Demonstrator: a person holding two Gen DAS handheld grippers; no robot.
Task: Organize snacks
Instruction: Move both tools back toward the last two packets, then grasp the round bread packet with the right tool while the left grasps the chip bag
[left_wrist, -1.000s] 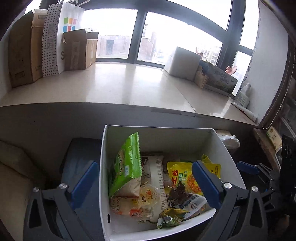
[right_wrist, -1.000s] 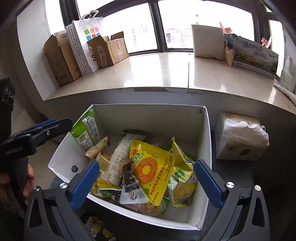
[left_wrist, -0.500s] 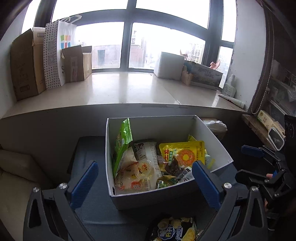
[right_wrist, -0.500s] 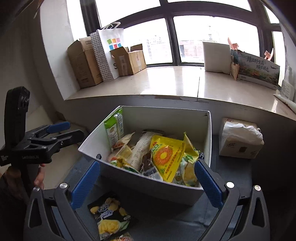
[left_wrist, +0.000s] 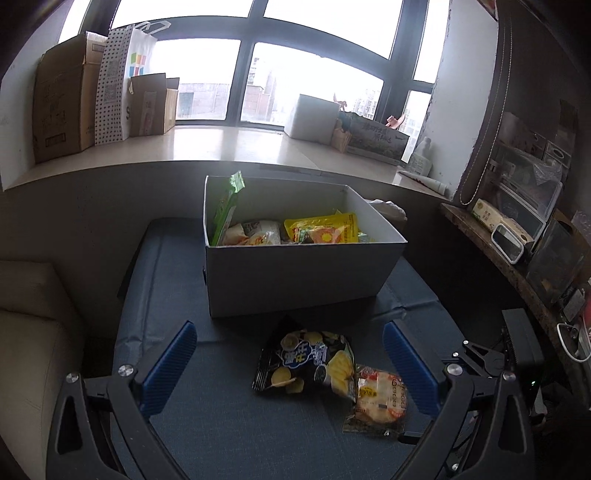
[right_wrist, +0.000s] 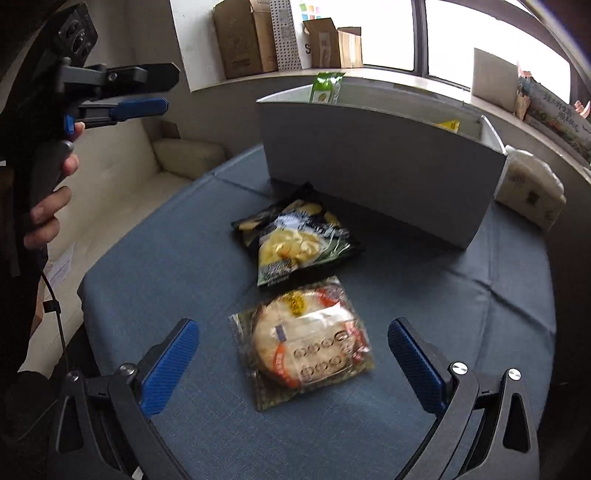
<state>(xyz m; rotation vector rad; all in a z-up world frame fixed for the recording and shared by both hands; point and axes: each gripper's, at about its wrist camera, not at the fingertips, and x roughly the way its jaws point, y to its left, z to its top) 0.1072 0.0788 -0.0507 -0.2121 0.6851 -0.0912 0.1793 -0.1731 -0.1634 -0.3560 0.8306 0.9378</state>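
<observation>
Both grippers have pulled back from above the white box of snacks, and two loose packets now lie in view on the blue cushion before it: a black chip bag near the box wall and a round-cracker packet just beside it. The right gripper hangs over the cracker packet, fingers spread wide and empty (the likeliest next pick). The left gripper waits equally spread, holding nothing.
</observation>
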